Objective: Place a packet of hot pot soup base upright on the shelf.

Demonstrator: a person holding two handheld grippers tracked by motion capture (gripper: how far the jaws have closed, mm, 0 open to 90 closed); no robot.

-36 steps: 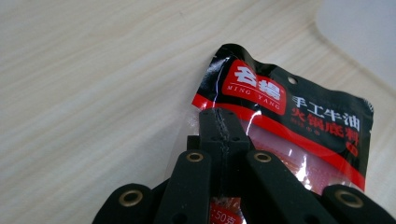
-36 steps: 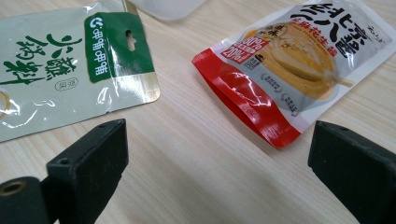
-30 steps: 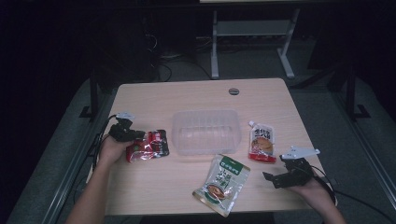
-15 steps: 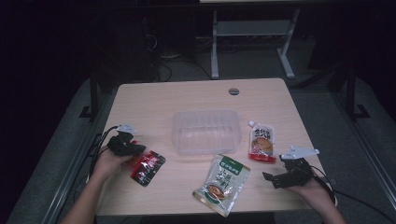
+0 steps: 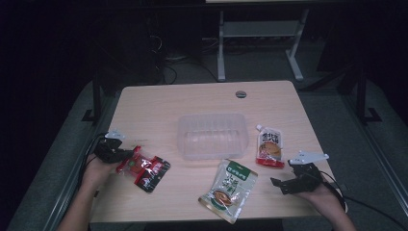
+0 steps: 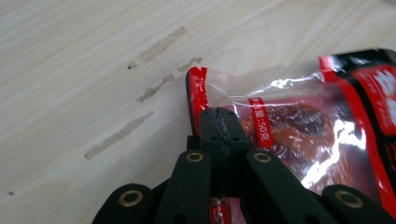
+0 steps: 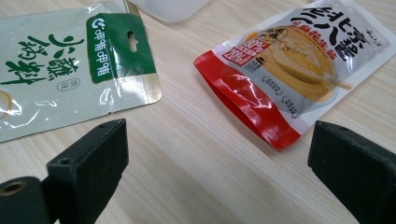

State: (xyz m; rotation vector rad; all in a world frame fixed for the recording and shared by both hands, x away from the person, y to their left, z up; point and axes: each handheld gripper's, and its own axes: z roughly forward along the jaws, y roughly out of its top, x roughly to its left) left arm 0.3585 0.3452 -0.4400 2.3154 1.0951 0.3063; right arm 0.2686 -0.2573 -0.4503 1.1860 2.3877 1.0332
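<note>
Red-and-black snack packet (image 5: 146,170) pinched at one end by the left gripper (image 5: 119,156), on the wooden table (image 5: 159,103) well to the left of the clear plastic tray (image 5: 211,135).

Its long axis runs on a slant: the gripped, red-edged end points away from the tray toward the table's left edge, and the black end points toward the near edge, below the tray's left corner. In the left gripper view the two black jaws are pressed together on the packet's (image 6: 303,126) clear sealed rim beside its red edge strip. The right gripper (image 5: 288,182) lies to the right of and nearer than the tray, jaws spread wide with nothing between them; past them in its own view lie the green-topped pouch (image 7: 56,70) and the red-bottomed sauce pouch (image 7: 285,60), both flat on the wood, neither touched.
</note>
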